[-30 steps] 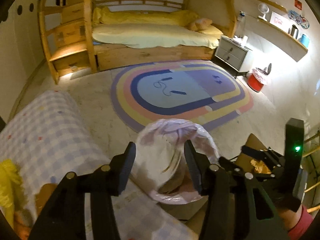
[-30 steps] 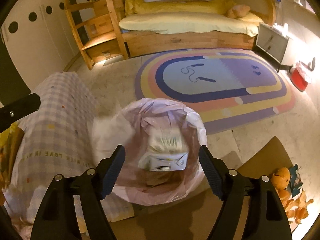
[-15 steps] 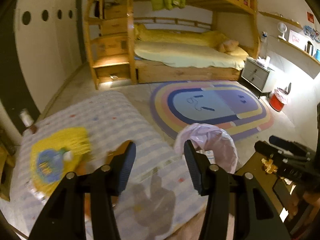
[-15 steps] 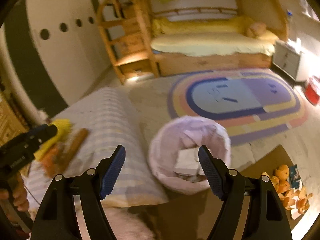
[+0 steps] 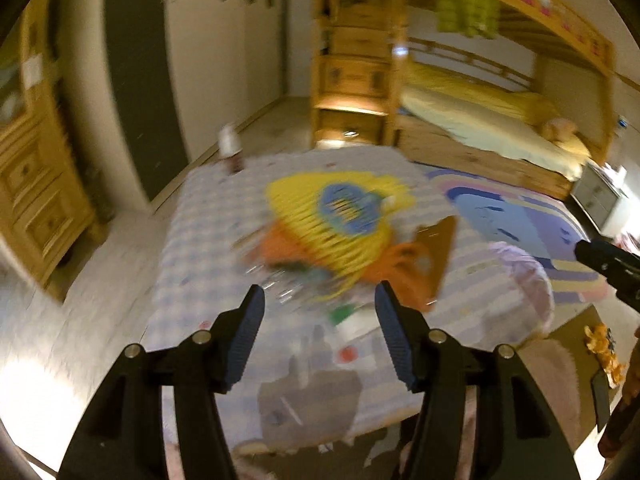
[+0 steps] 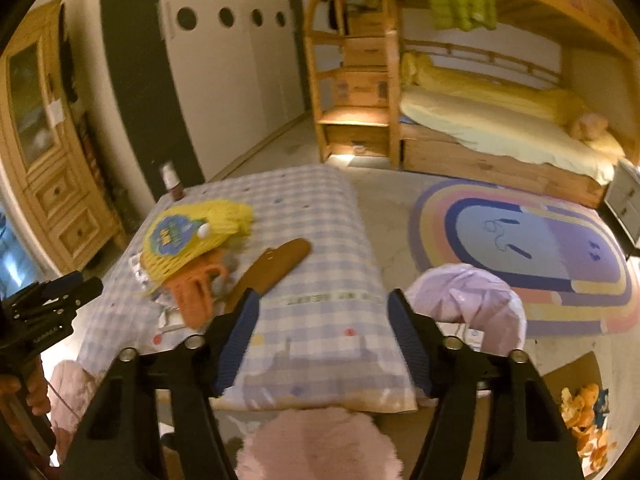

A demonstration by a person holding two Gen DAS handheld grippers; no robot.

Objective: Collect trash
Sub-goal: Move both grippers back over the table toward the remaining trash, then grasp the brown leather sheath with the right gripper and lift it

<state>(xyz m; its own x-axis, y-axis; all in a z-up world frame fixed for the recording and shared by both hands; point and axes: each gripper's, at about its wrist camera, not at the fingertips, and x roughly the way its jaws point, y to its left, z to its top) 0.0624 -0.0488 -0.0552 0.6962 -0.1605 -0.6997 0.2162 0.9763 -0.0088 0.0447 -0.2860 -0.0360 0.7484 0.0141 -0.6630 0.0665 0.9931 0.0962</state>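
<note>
Trash pile [image 6: 188,264] lying on checked tablecloth [image 6: 320,240], beside lilac-lined bin [image 6: 480,300]. Left gripper [image 5: 316,332] just widening, right gripper [image 6: 320,332] just narrowing, both part-open, holding nothing. Risking, probably, snagging yellow net bag [image 6: 192,232] and dragging neighbouring scraps off table edge, or toppling small bottle [image 6: 172,184].

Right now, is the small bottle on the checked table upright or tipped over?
Upright: the small bottle stands cap-up at the checked table's far corner.
</note>
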